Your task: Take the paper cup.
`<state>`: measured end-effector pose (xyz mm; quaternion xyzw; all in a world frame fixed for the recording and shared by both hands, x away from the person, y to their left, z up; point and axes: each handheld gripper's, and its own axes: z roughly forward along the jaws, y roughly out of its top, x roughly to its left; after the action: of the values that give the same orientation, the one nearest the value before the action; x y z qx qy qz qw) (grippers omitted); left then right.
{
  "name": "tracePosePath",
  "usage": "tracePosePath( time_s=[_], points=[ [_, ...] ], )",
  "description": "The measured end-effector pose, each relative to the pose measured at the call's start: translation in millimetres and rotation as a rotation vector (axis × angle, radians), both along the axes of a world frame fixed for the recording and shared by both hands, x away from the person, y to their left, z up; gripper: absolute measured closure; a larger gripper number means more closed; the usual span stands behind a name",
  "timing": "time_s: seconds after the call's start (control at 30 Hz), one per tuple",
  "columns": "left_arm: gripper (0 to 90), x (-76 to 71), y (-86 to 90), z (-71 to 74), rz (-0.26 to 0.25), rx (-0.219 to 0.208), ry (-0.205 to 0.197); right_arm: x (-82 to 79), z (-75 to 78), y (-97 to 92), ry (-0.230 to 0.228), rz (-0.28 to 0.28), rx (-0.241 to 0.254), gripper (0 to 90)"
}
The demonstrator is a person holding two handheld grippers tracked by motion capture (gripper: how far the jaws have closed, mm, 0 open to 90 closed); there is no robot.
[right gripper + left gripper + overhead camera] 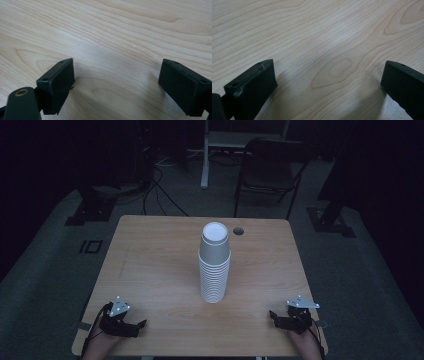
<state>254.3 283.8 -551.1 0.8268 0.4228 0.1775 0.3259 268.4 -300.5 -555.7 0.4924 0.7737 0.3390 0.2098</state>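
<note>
High view, listed left to right: left hand-held gripper point(142, 324) at near surface point(150, 265) corner, jaws wide apart, empty; stack of white cups point(214, 265) upright at centre, well apart from both; right hand-held gripper point(272, 314) at opposite corner, jaws spread, empty. Step judged: start, before approach. Next move calls for reaching forward to the top cup.

One stack of white paper cups point(214, 265) stands mid-frame on one wooden surface point(150, 265), with two claws, one lower left point(131, 327) and one lower right point(281, 319), and one chair point(270, 167) at top.
</note>
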Motion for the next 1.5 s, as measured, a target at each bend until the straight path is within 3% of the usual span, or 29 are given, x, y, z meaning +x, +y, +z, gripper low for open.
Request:
tracePosePath(
  time_s=[0.33,0.47,0.6,0.9,1.2,1.3,1.5],
  points=[
    [0.1,-0.1,-0.2,0.1,-0.007,0.0,0.0,0.0,-0.2,0.9,0.002,0.024,-0.004,11.1],
    [0.2,3.5,0.0,2.7,-0.025,-0.03,0.029,0.1,-0.2,0.7,0.003,0.023,-0.003,11.1],
    [0.2,10.2,-5.1,9.0,-0.025,-0.036,0.02,0.9,-0.2,1.2,0.004,0.02,-0.001,11.1],
    [1.9,14.6,-19.9,21.1,-0.086,-0.071,0.034,1.4,-0.1,1.5,0.004,0.017,-0.002,11.1],
    [1.8,20.1,-35.9,34.4,-0.132,-0.079,0.031,2.0,-0.2,2.2,0.002,0.013,-0.003,11.1],
    [1.9,22.0,-39.1,41.6,-0.141,-0.114,0.012,2.0,-0.2,2.3,0.003,0.012,-0.003,11.2],
    [1.9,25.3,-46.2,50.7,-0.168,-0.12,-0.007,2.0,-0.2,2.3,0.002,0.012,-0.002,11.2]
  ],
)
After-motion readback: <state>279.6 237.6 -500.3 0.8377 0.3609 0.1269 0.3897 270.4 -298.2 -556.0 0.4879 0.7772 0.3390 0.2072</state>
